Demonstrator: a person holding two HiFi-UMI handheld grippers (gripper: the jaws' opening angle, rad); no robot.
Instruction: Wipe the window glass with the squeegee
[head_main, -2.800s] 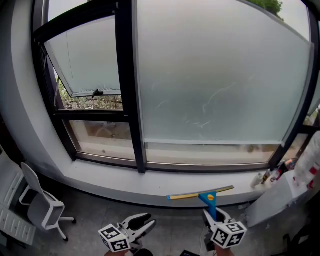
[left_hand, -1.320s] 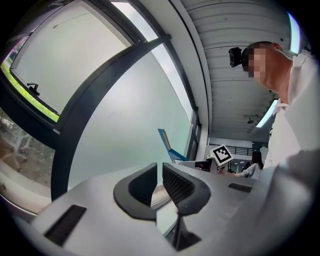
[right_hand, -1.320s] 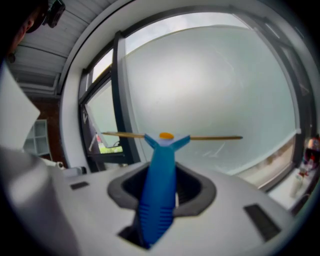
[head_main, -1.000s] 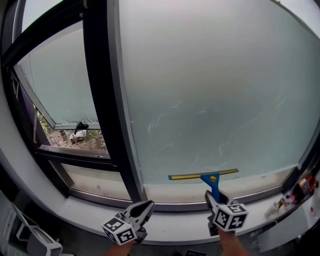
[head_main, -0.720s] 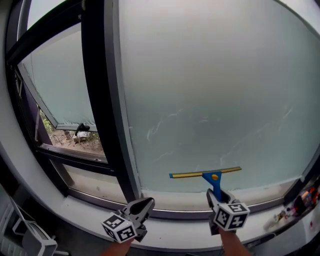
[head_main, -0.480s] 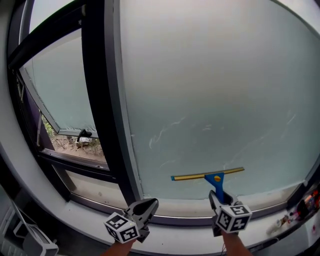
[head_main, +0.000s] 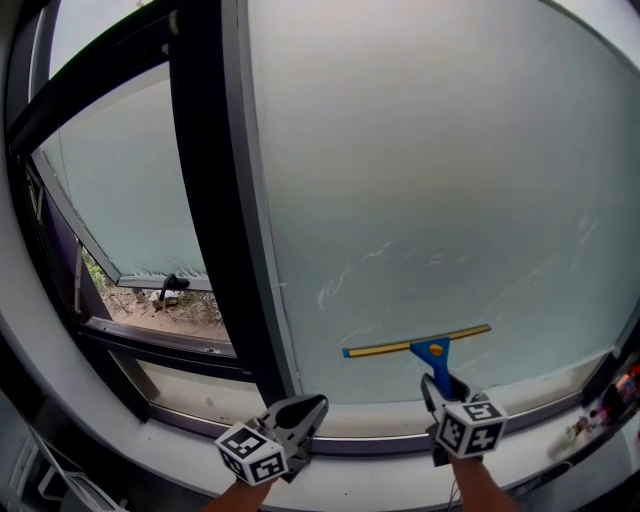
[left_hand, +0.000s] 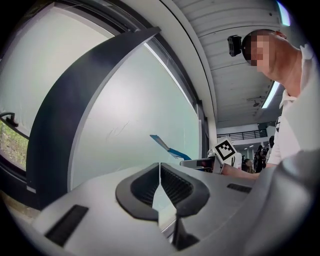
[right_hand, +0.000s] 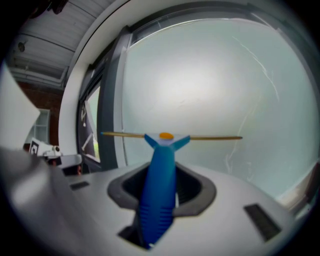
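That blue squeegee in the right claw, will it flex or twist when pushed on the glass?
The squeegee looks like rigid plastic, probably light. Its long thin blade may flex. Gripped by the right claw at the handle's end, it could twist.

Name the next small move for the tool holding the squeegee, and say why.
Probably lift the squeegee toward the top of the glass: the right tool grips its blue handle, the blade sits low on the pane, and most of the glass lies above it.
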